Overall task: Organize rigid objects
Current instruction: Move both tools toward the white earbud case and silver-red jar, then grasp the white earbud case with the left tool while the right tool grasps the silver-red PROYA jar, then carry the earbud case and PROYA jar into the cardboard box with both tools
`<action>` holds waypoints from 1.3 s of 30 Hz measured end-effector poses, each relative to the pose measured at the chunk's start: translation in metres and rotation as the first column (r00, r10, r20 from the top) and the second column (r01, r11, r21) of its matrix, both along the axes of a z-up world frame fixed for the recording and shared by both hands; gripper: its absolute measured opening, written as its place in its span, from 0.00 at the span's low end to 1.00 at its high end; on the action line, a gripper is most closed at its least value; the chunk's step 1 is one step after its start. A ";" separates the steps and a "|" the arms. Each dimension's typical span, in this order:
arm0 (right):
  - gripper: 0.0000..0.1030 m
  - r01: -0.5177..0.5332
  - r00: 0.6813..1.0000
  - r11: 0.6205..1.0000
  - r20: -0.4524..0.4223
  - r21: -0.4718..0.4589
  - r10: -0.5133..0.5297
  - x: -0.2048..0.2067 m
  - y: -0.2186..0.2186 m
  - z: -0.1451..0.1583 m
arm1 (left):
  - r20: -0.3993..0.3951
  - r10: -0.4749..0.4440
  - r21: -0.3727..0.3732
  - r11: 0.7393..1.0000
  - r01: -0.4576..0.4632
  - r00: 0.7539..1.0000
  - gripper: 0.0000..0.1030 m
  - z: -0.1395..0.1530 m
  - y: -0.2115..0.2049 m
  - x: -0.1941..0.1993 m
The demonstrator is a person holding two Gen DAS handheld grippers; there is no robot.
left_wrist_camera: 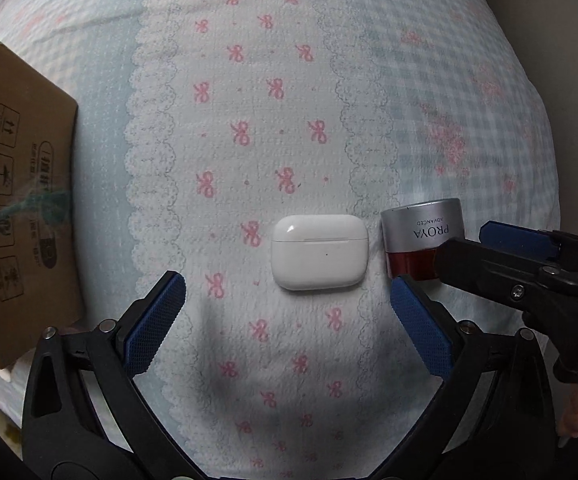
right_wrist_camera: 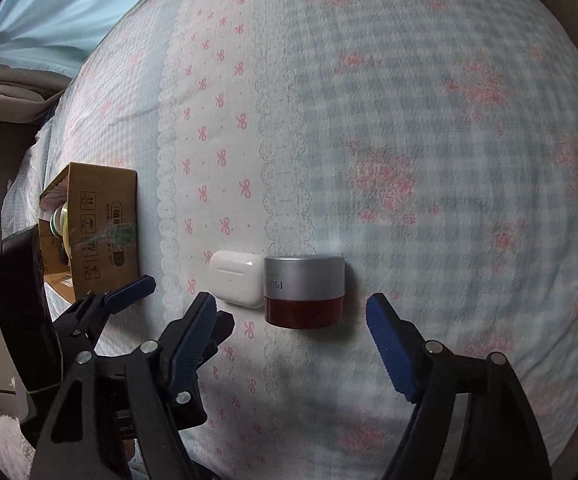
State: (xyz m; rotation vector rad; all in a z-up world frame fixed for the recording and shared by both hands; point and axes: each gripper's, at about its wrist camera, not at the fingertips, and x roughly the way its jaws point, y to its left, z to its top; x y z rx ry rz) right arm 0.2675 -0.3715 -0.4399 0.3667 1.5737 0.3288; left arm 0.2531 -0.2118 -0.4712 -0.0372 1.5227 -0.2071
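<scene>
A white earbud case [left_wrist_camera: 319,252] lies on the bed sheet, just ahead of my open, empty left gripper [left_wrist_camera: 285,292]. Right beside it stands a red cream jar with a silver PROYA lid [left_wrist_camera: 423,236]. The two nearly touch. In the right wrist view the jar [right_wrist_camera: 304,290] sits just ahead of my open, empty right gripper [right_wrist_camera: 289,312], with the case [right_wrist_camera: 237,278] to its left. The right gripper [left_wrist_camera: 469,246] shows in the left wrist view, its fingers either side of the jar. The left gripper [right_wrist_camera: 185,300] shows in the right wrist view.
A brown cardboard box [left_wrist_camera: 21,208] stands at the left on the bed; it also shows in the right wrist view [right_wrist_camera: 97,224] with a round item inside. The sheet [left_wrist_camera: 249,80] is pale blue with pink bows. The bed edge lies left.
</scene>
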 end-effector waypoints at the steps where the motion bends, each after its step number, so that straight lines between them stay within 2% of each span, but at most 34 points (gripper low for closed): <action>1: 0.71 -0.003 1.000 1.000 -0.012 0.007 0.003 0.000 0.001 -0.007 | 0.003 0.000 0.002 1.000 0.000 1.000 0.97 -0.004 -0.002 0.000; 6: 0.66 0.011 0.999 0.999 -0.049 0.042 -0.009 0.005 -0.001 -0.028 | 0.025 -0.005 0.017 1.000 0.005 1.000 0.95 -0.015 -0.011 0.003; 13: 0.61 0.009 0.997 0.998 -0.083 0.062 -0.004 0.012 0.000 -0.046 | 0.015 -0.014 0.046 0.999 0.013 1.000 0.86 -0.029 -0.018 0.006; 17: 0.49 0.000 0.997 0.998 -0.078 0.062 0.005 0.014 -0.001 -0.046 | 0.020 -0.019 0.086 0.996 0.017 1.000 0.83 -0.031 -0.020 0.005; 21: 0.49 0.004 0.997 0.998 -0.082 0.065 0.002 0.015 -0.002 -0.048 | 0.025 -0.056 0.127 0.990 0.052 0.998 0.71 -0.035 -0.033 0.008; 24: 0.49 0.011 0.997 0.998 -0.083 0.062 -0.006 0.015 -0.001 -0.048 | 0.028 -0.071 0.117 0.991 0.068 0.997 0.55 -0.031 -0.033 0.004; 36: 0.48 0.038 0.997 0.998 -0.075 0.047 -0.035 0.011 0.000 -0.044 | 0.003 -0.030 0.048 0.998 0.030 1.000 0.55 -0.022 -0.018 0.004; 39: 0.48 0.047 0.997 0.998 -0.069 0.041 -0.044 0.009 0.001 -0.041 | 0.012 -0.027 0.036 0.999 0.027 1.000 0.55 -0.012 -0.006 0.007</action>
